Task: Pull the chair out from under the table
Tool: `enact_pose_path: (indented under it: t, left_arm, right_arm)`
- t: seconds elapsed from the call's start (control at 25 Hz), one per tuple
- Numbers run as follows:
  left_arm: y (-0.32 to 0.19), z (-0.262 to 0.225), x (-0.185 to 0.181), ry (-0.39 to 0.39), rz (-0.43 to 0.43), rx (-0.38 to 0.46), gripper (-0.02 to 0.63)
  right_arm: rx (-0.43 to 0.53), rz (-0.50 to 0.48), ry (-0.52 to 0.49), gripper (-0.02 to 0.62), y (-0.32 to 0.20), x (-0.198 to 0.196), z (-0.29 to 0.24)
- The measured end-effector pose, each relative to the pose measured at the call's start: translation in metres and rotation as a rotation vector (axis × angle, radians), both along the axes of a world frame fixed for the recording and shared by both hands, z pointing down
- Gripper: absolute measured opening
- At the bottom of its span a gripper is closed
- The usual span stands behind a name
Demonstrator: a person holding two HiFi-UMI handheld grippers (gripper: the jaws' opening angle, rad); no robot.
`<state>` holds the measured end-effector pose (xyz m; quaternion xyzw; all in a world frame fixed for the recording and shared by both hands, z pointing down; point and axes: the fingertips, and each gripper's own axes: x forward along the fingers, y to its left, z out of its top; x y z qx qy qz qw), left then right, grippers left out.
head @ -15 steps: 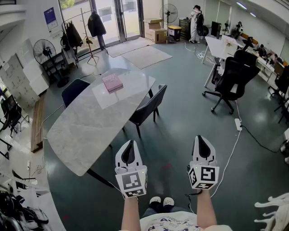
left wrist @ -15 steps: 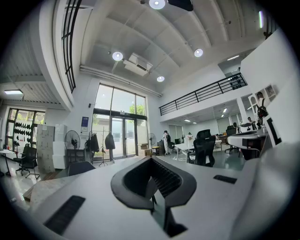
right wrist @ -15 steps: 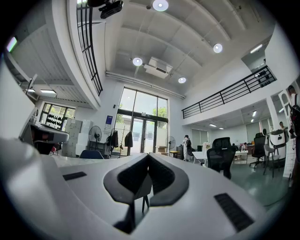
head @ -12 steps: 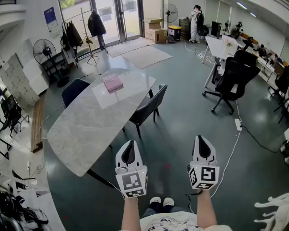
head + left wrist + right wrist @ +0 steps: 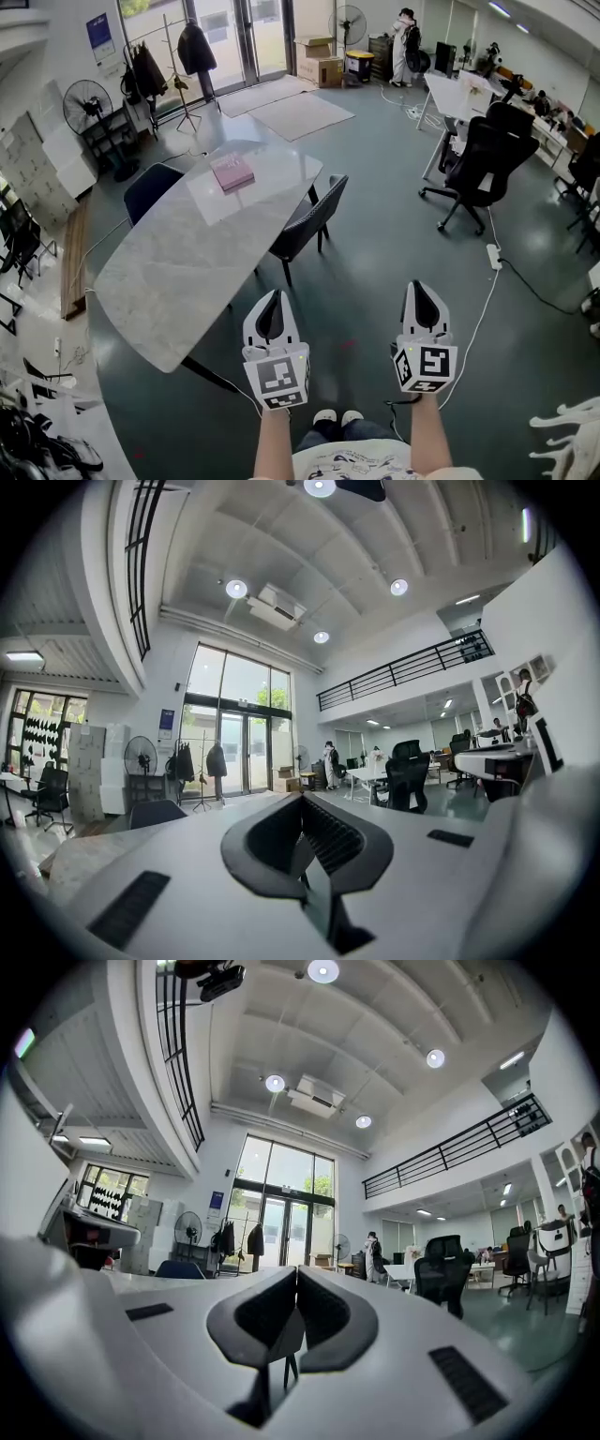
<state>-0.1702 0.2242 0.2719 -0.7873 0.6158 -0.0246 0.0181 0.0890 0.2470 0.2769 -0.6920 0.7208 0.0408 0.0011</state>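
A dark grey chair (image 5: pixel 311 221) stands tucked against the right long side of the marble-topped table (image 5: pixel 178 253), its backrest facing me. Another dark blue chair (image 5: pixel 150 188) sits at the table's far left side. My left gripper (image 5: pixel 272 302) is shut and empty, held level in the air short of the table's near end. To its right my right gripper (image 5: pixel 419 291) is also shut and empty, over the bare floor. Both are well short of the grey chair. In the right gripper view the chair's legs (image 5: pixel 284 1367) show just past the closed jaws.
A pink box (image 5: pixel 232 172) lies on the table's far part. A black office chair (image 5: pixel 483 164) stands at the right near a white desk (image 5: pixel 459 94). A power strip with a white cable (image 5: pixel 492 258) lies on the floor to the right. A fan, coat rack and cardboard boxes stand at the back.
The head view has shifted slightly; both grippers sit a touch lower in it. Nothing in the room has moved.
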Motion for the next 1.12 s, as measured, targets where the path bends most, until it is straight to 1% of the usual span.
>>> enact_pose_path:
  t: [0.04,0.08,0.12,0.16,0.2,0.24,0.36,0.52,0.64,0.84,1.12]
  left_arm:
    - [-0.001,0.001,-0.001,0.012,0.011,-0.001,0.017]
    - [-0.003,0.003,-0.001,0.026,0.024,-0.004,0.025]
    - [-0.005,0.004,0.0,0.041,0.039,-0.011,0.082]
    - [-0.008,0.006,0.001,0.058,0.055,-0.019,0.188]
    - [-0.011,0.007,0.003,0.07,0.069,-0.025,0.276]
    - [-0.013,0.008,0.004,0.074,0.077,-0.029,0.287]
    - [-0.025,0.014,0.009,0.05,0.08,-0.034,0.287]
    - [-0.051,0.019,0.018,0.051,0.079,-0.046,0.287]
    - [-0.075,0.023,0.025,0.03,0.072,-0.054,0.28]
    - [-0.132,0.031,0.03,0.015,0.02,-0.055,0.239]
    - [-0.226,0.028,0.052,0.004,-0.049,-0.067,0.236]
  right_arm:
    - [0.006,-0.005,-0.008,0.008,0.0,-0.002,0.0]
    - [0.006,-0.018,-0.016,0.023,-0.001,-0.006,0.001]
    - [0.002,-0.038,-0.022,0.091,-0.003,-0.009,0.002]
    - [-0.005,-0.058,-0.026,0.177,-0.006,-0.012,0.003]
    - [-0.011,-0.07,-0.029,0.214,-0.009,-0.014,0.004]
    - [-0.015,-0.075,-0.029,0.22,-0.012,-0.014,0.005]
    - [-0.019,-0.071,-0.015,0.235,-0.026,-0.01,0.006]
    - [-0.031,-0.077,-0.012,0.235,-0.054,0.0,0.011]
    - [-0.047,-0.082,-0.024,0.235,-0.079,0.01,0.017]
    - [-0.062,-0.113,-0.035,0.235,-0.145,0.026,0.031]
    - [-0.071,-0.196,-0.013,0.235,-0.256,0.05,0.028]
